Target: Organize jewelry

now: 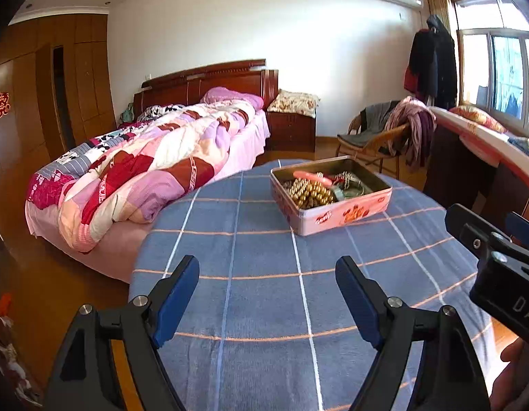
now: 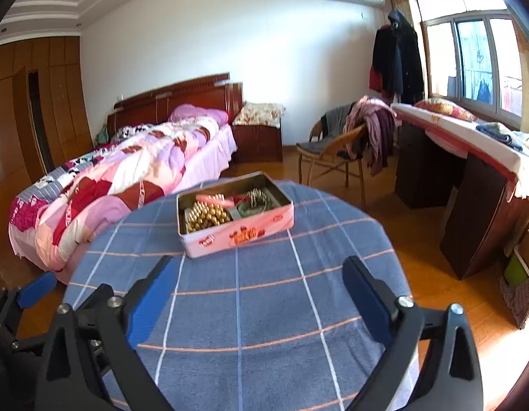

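A pink tin box stands open on the far part of a round table with a blue checked cloth. It holds gold beads, a pink strip-like item and a greenish bracelet. The box also shows in the right wrist view, with the gold beads at its left. My left gripper is open and empty above the near cloth. My right gripper is open and empty, short of the box. The right gripper shows at the right edge of the left wrist view.
A bed with a patchwork quilt lies left of the table. A wicker chair with clothes and a dark desk stand to the right. Wooden floor surrounds the table. A woven basket sits at far right.
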